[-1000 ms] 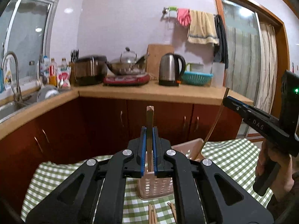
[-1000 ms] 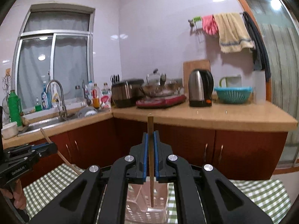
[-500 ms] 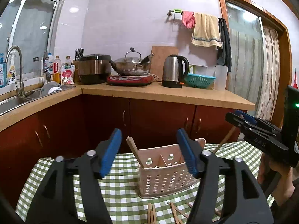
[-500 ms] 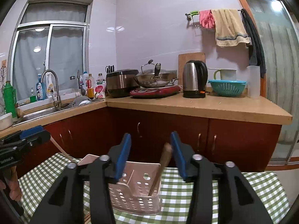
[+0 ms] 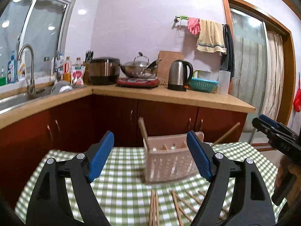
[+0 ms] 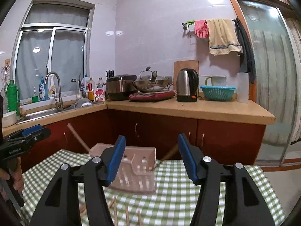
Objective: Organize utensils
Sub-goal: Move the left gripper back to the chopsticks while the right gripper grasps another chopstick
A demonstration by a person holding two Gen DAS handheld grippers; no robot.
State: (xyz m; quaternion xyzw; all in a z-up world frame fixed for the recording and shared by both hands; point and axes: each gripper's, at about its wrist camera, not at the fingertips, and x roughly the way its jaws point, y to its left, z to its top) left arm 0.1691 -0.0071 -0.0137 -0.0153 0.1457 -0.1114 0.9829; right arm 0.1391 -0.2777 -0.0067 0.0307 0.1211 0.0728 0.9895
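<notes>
Nearest the lens, loose chopsticks (image 5: 154, 207) are lying flat on the green checked worktop (image 5: 122, 188), more of them fanning off to the right. Just above them the left claw (image 5: 150, 155) is standing spread wide, its jaws having just been opening, blue pads (image 5: 100, 155) apart and nothing between them. The right claw (image 6: 150, 157) is spread as well, also just having opened, pinching nothing.

Beyond the claws, the pink perforated utensil basket (image 5: 167, 166) is sitting on the checked cloth. One chopstick (image 5: 142, 130) is leaning out of its left end, and a second chopstick (image 5: 226, 132) is slanting out past its right end. In the right wrist view the basket (image 6: 135, 171) is showing between the pads, somewhat blurred.

At the right edge of the left view a hand (image 5: 284, 173) is gripping the other claw's handle.

Farther back, the wooden counter (image 5: 188, 98) is carrying a kettle (image 5: 179, 77), a lidded wok (image 5: 140, 69) and a teal colander (image 5: 203, 84).
</notes>
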